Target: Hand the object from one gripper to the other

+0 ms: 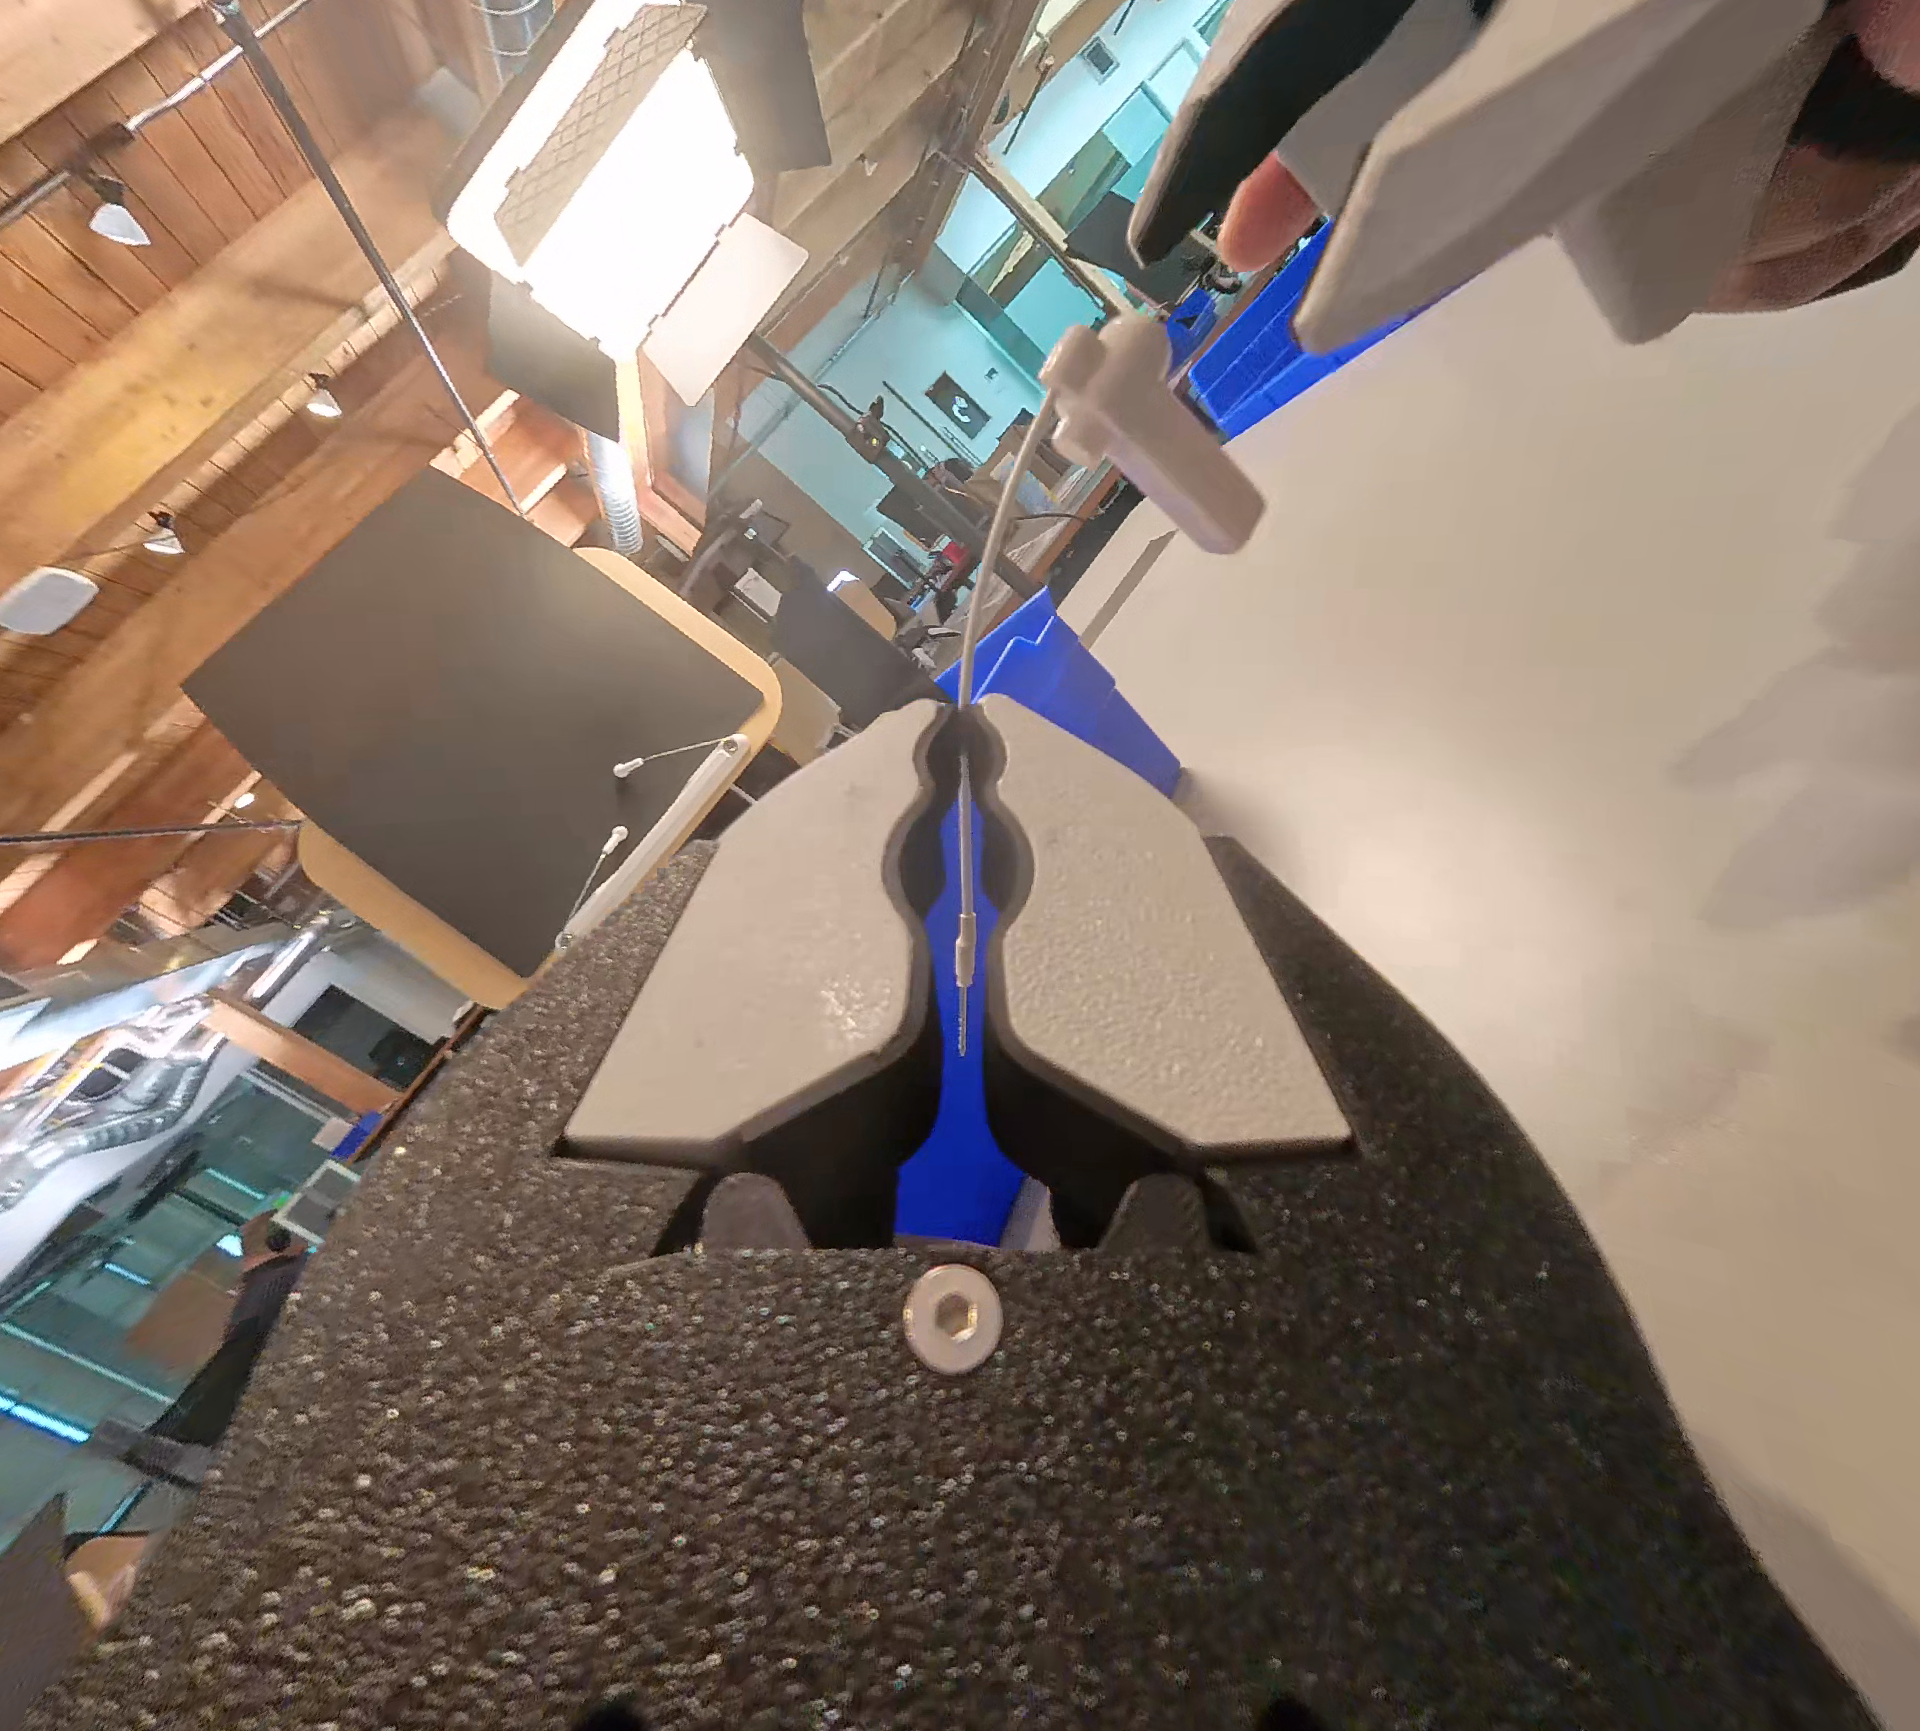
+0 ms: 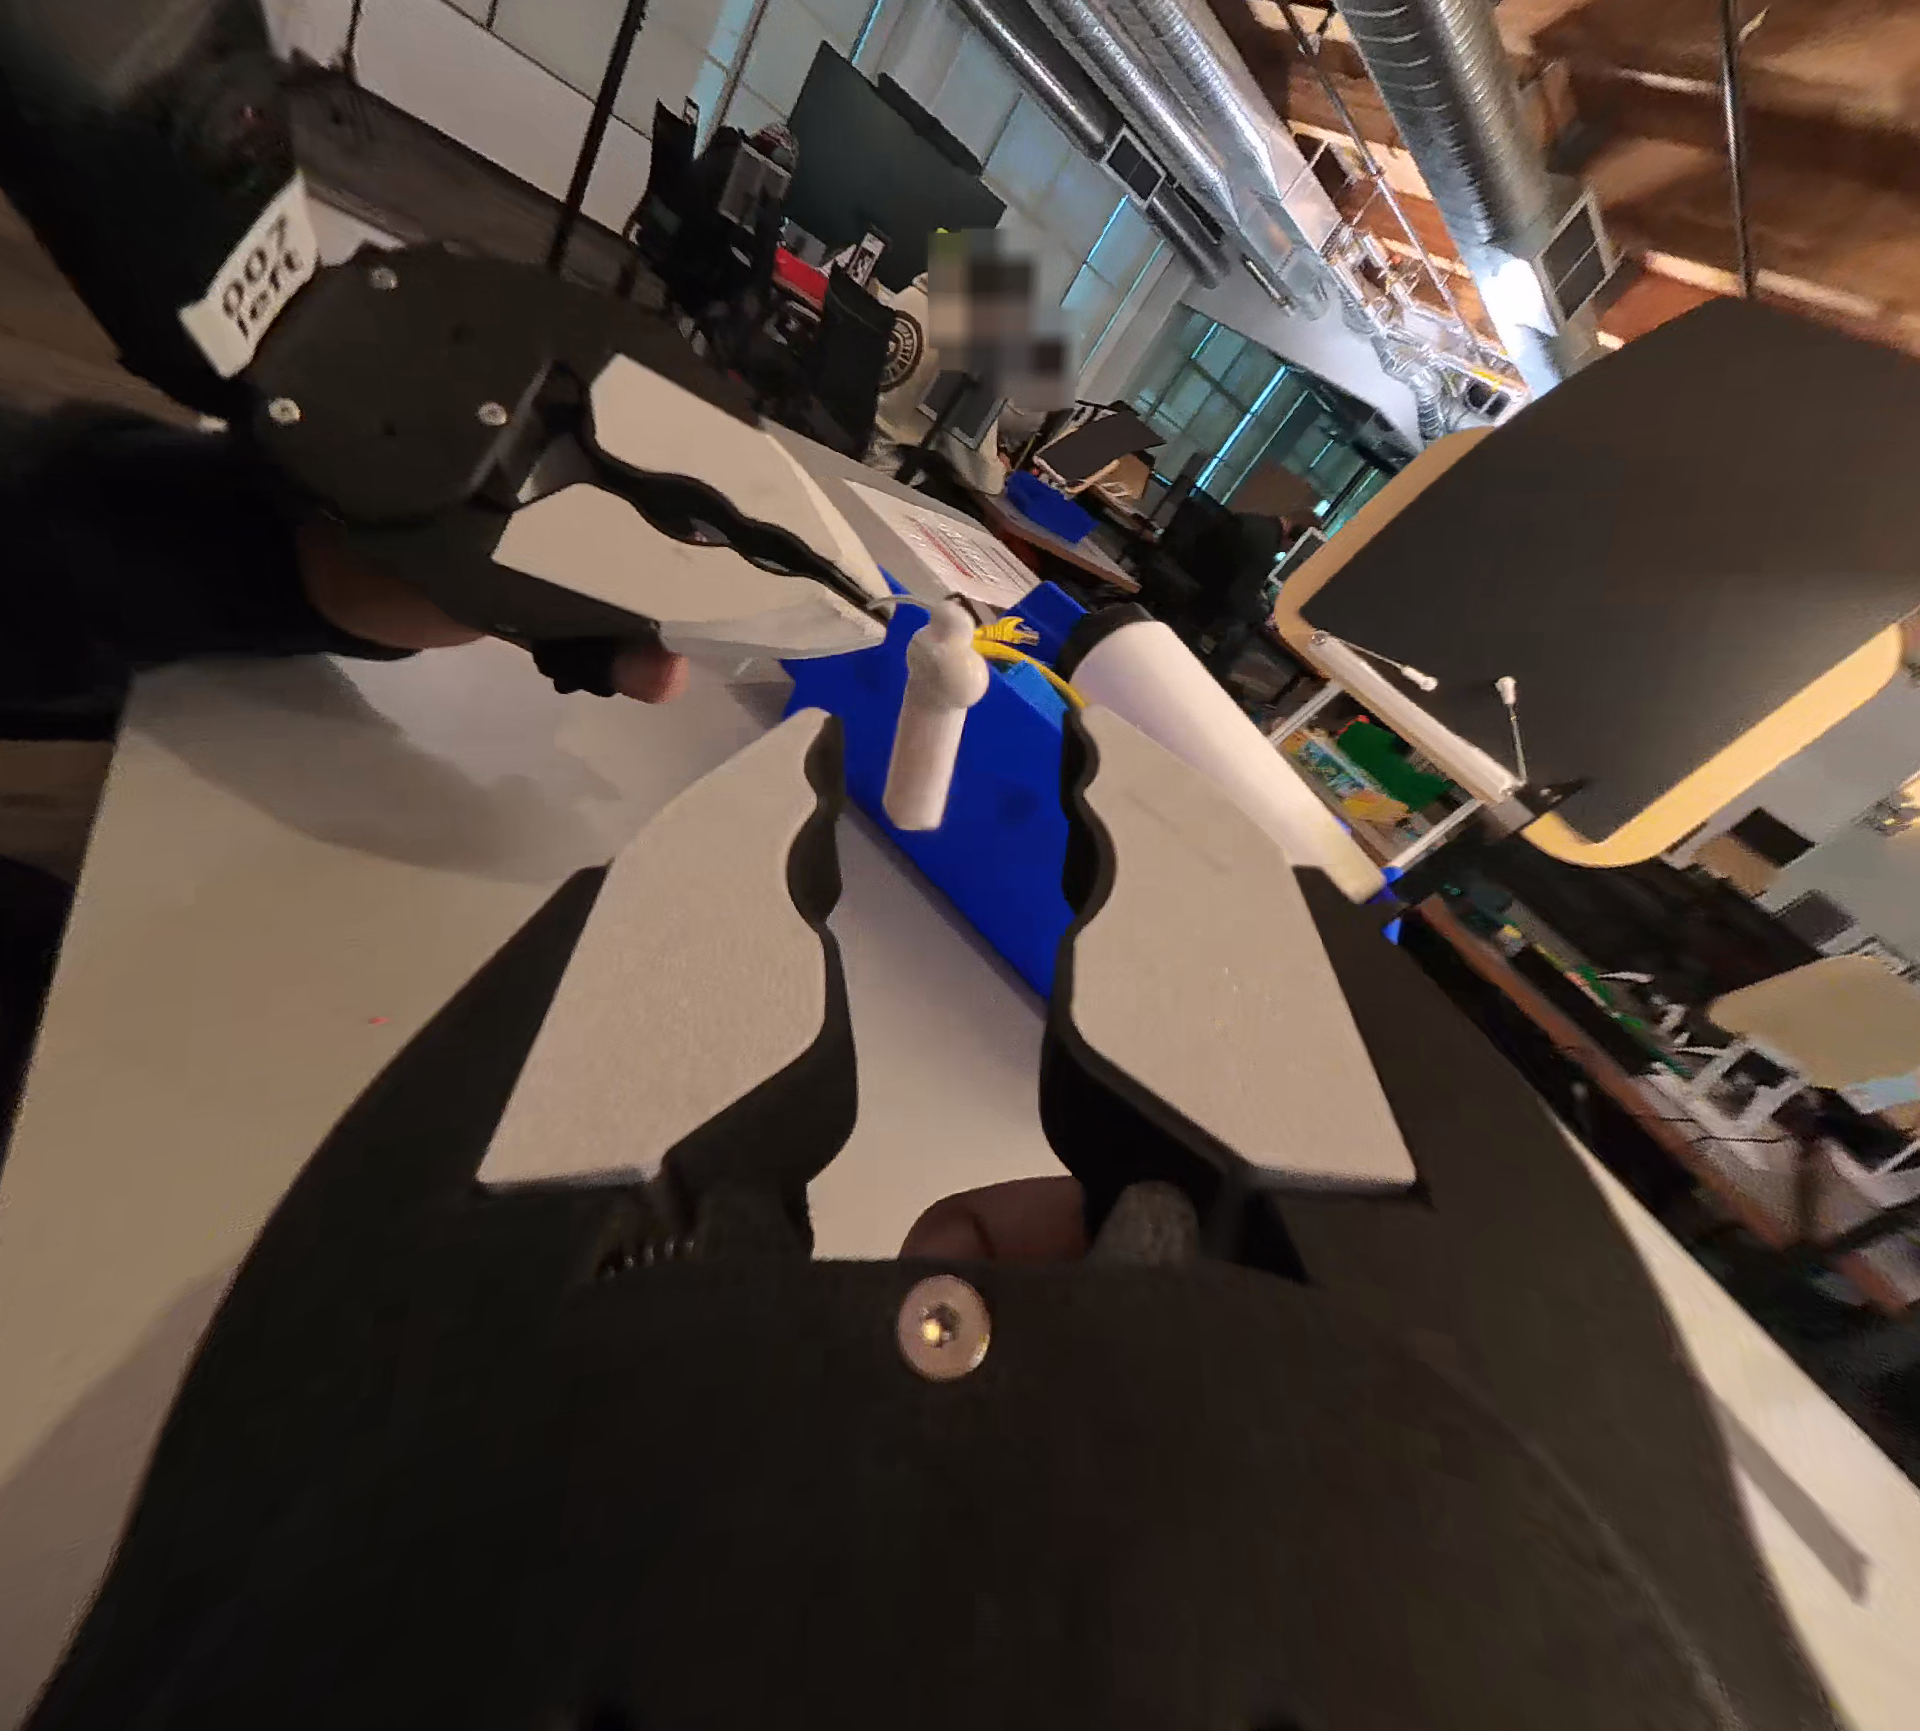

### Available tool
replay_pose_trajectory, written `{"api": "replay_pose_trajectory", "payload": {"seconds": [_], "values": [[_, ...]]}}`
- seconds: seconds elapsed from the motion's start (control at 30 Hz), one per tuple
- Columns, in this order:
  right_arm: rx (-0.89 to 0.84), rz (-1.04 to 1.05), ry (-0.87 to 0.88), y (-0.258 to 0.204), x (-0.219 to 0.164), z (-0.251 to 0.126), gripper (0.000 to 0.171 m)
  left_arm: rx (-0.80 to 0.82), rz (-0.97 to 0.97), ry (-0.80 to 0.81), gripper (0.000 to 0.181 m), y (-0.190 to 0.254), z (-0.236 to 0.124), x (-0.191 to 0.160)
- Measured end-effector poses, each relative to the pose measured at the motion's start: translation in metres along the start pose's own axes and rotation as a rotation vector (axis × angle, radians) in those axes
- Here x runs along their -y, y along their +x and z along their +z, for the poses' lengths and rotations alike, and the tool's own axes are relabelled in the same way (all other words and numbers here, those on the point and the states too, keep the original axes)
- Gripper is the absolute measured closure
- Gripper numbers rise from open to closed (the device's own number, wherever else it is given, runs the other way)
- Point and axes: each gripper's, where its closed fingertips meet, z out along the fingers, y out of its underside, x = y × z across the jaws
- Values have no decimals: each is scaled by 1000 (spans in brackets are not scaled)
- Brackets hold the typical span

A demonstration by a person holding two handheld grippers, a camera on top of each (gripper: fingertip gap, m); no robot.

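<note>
The object is a small white plastic tag (image 1: pixel 1148 434) on a thin white cord (image 1: pixel 982 580) that ends in a metal pin (image 1: pixel 964 1006). My left gripper (image 1: pixel 961 720) is shut on the cord, and the tag hangs beyond its tips. In the right wrist view the tag (image 2: pixel 935 715) dangles from the left gripper (image 2: pixel 873 627) just ahead of my right gripper (image 2: pixel 951 725), which is open and empty, its fingers on either side below the tag. The right gripper (image 1: pixel 1247 289) shows at the upper right of the left wrist view, above the tag.
A white table (image 2: pixel 260 954) lies under both grippers. A blue bin (image 2: pixel 987 840) with a yellow cable (image 2: pixel 1013 642) and a white cone-shaped thing (image 2: pixel 1205 746) stands at its far edge. A bright panel lamp (image 1: pixel 613 154) and black boards (image 2: pixel 1621 580) hang beyond. There is about 8 centimeters between the tips of the two grippers.
</note>
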Motion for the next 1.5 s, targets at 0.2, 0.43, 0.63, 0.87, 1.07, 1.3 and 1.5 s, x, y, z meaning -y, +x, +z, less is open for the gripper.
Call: {"api": "replay_pose_trajectory", "payload": {"seconds": [0.2,0.43,0.63,0.87,1.07,1.3,1.5], "values": [[17,119,16,3,-2,1,132,15,95,-9,179,5,1,1],[69,63,-61,-18,-14,13,157,-16,150,1,179,15,2,3],[-1,111,-40,-4,-12,13,158,1,-2,61,169,4,-1,11],[23,501,244,13,21,4,158,-206,-691,438,163,-12,-25,62],[103,723,491,11,47,-1,158,-588,-1186,408,142,14,-15,66],[163,743,495,-11,54,12,158,-610,-1168,446,157,27,-17,78],[27,592,376,-3,39,16,152,-398,-1015,427,168,8,-16,65]]}}
